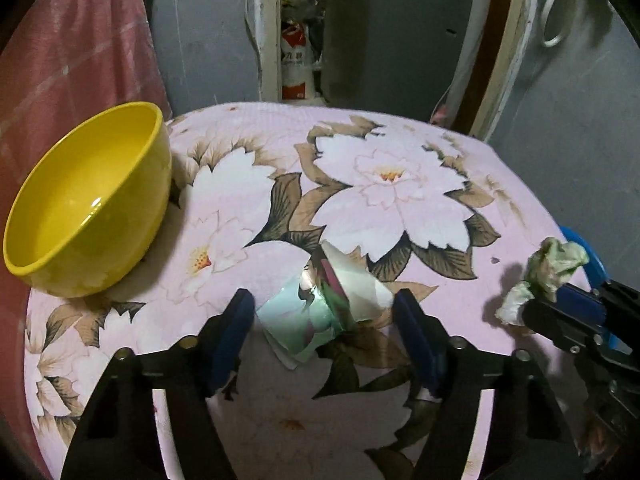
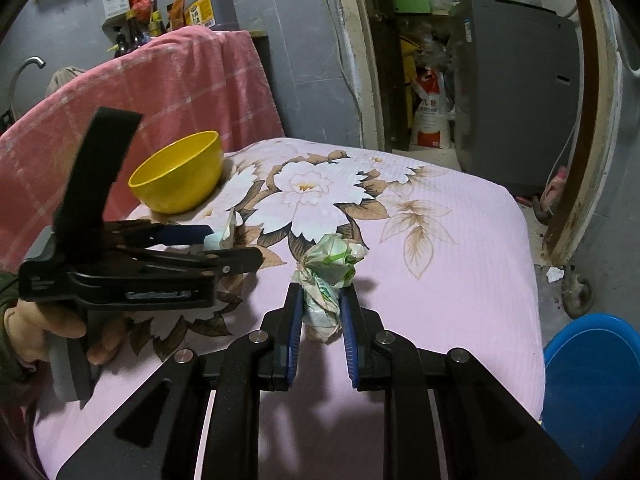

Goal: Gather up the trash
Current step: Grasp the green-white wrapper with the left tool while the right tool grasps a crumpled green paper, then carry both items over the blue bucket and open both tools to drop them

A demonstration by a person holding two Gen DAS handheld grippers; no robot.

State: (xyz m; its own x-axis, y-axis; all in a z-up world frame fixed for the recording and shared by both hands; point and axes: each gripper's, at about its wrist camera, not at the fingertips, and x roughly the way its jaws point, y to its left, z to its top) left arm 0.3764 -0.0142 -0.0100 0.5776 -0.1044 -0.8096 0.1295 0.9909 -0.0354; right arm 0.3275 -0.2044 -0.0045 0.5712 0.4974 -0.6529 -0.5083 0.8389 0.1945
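A flat, shiny silver-green wrapper (image 1: 304,316) lies on the pink flowered cloth (image 1: 400,200). My left gripper (image 1: 324,300) stands over it with a finger on either side, and a thin gap shows at each pad, so it is open. The right wrist view shows this gripper (image 2: 224,244) from the side, with the wrapper (image 2: 218,240) between its tips. My right gripper (image 2: 320,292) is shut on a crumpled green-and-white paper ball (image 2: 328,264), held just above the cloth. In the left wrist view that ball (image 1: 556,260) sticks out of the right gripper (image 1: 540,304) at the far right.
A yellow bowl (image 1: 88,200) (image 2: 178,172) stands tilted at the table's back left, against a pink checked towel (image 2: 180,80). A blue bucket (image 2: 592,380) sits on the floor past the table's right edge. A doorway with sacks and a grey appliance (image 2: 516,88) lies behind.
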